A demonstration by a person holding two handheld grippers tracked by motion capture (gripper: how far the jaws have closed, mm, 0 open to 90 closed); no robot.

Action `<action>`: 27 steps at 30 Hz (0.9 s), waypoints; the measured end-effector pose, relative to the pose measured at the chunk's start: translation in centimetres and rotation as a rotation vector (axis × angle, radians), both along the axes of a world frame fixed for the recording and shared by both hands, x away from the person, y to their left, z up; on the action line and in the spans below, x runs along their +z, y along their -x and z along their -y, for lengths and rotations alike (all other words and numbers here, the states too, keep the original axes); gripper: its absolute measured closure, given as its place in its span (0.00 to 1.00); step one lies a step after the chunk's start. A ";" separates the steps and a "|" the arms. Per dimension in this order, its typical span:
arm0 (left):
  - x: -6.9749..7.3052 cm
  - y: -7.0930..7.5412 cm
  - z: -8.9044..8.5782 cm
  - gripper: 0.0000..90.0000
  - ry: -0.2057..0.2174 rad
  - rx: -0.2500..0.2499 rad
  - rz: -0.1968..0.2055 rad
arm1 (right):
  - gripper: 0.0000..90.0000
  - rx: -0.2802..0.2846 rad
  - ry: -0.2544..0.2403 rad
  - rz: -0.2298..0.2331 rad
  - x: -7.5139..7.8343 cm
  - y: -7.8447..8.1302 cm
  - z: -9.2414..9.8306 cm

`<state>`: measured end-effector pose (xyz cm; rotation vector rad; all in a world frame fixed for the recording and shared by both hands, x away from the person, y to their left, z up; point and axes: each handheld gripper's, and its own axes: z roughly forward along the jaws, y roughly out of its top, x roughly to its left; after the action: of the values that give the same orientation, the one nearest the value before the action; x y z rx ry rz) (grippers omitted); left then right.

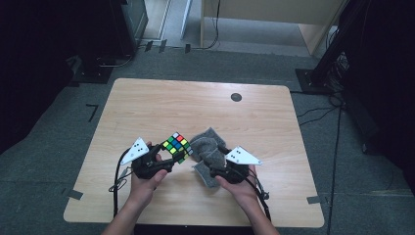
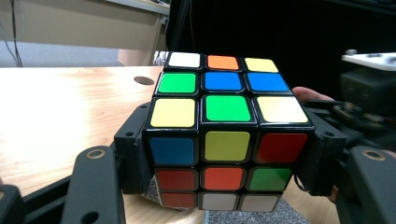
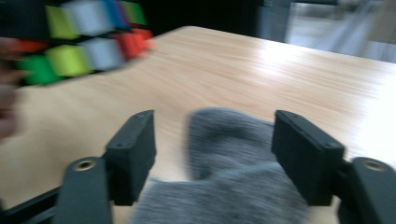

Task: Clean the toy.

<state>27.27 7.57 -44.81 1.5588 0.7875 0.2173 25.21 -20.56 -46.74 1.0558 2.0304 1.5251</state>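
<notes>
Cube in one claw, rag under the other, near the surface's front edge.

Surface [image 1: 147,107] first: the grey cloth [image 1: 208,149] lies bunched between the right claw's [image 3: 212,156] spread jaws, untouched as far as I can tell. Left claw [image 2: 224,154] clamps the puzzle cube [image 2: 224,135], lifted just left of the cloth, right claw nearer it.

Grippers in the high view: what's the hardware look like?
Both are black handheld units. The left tool and the right tool each carry a pale grey triangular plate with dark dots, and a black cable trails back from each. Forearms bare, no sleeves visible.
</notes>
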 end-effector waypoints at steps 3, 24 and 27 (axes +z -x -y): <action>0.0 0.2 0.3 0.38 0.006 -0.003 -0.005 | 0.21 0.060 -0.021 0.007 0.0 0.6 -1.4; -0.6 1.4 3.2 0.36 -0.005 -0.091 -0.034 | 0.38 0.015 0.056 0.206 0.0 2.8 -4.4; -0.4 1.2 2.7 0.34 0.023 -0.098 -0.022 | 0.38 0.033 0.064 0.187 0.1 2.6 -4.1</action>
<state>26.10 4.84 -45.16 1.5760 0.7267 0.1189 22.59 -16.42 -46.65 0.8260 1.9624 1.5036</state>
